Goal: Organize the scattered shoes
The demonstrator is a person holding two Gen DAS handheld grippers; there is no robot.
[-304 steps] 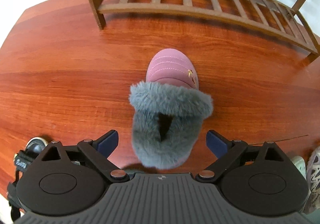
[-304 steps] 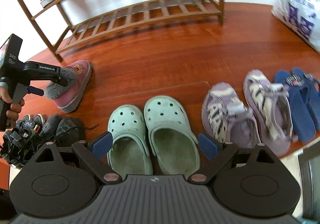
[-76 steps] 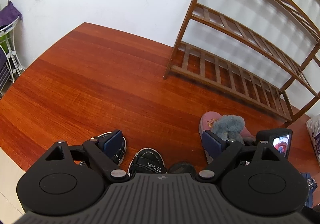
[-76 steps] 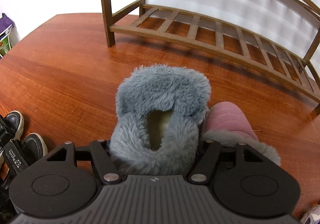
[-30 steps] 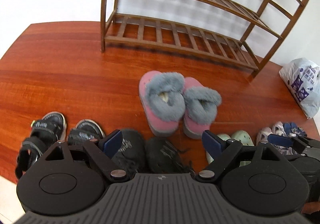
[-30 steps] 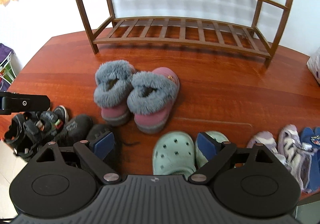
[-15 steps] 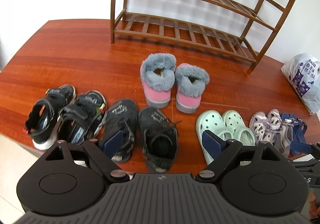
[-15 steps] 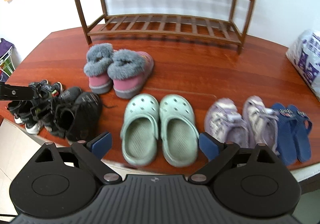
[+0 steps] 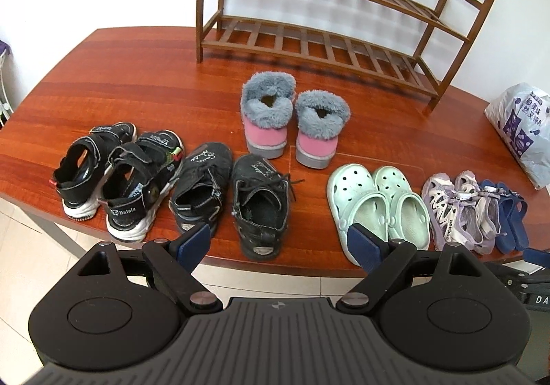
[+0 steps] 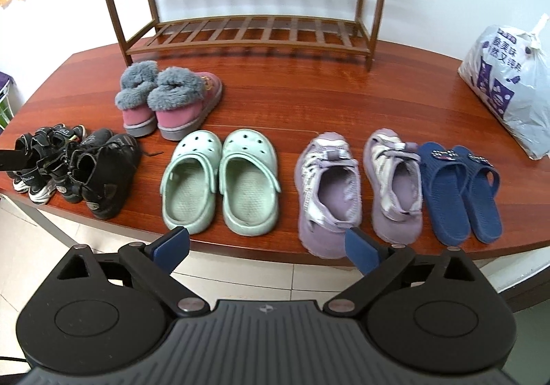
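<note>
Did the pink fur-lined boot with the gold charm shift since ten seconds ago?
Yes. That boot now sits beside its mate, still in front of the shoe rack.

The desk [image 10: 309, 103] is shiny red-brown wood. The pink boots [image 9: 292, 123] have fluffy grey fur. The green clogs [image 10: 220, 178] look like smooth rubber.

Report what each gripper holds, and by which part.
Nothing is held. The left gripper and right gripper both stand open and empty, above the table's near edge.
</note>
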